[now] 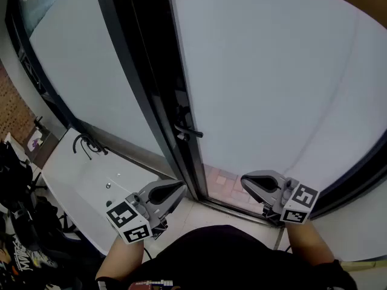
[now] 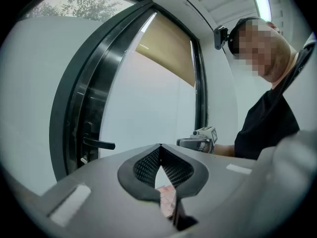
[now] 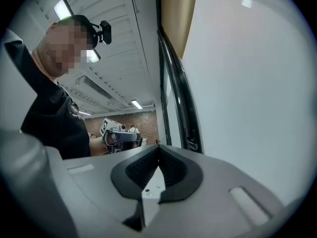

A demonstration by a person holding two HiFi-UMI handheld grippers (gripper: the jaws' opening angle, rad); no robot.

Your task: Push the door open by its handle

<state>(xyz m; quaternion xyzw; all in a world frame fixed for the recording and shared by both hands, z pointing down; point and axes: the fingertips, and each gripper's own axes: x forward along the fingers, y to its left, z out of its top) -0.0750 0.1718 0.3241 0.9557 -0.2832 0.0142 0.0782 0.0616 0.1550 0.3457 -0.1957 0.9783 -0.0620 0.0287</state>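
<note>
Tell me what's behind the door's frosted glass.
The frosted glass hides nearly everything behind it. Only pinkish paving shows at its bottom edge; the rest is covered.

Grey left gripper (image 1: 180, 187) and right gripper (image 1: 243, 181), black shirt (image 1: 230, 252)

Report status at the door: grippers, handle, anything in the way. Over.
Left gripper shut, empty; right gripper shut, empty. Handle untouched, both grippers short of it. Nothing seen in the way.
</note>
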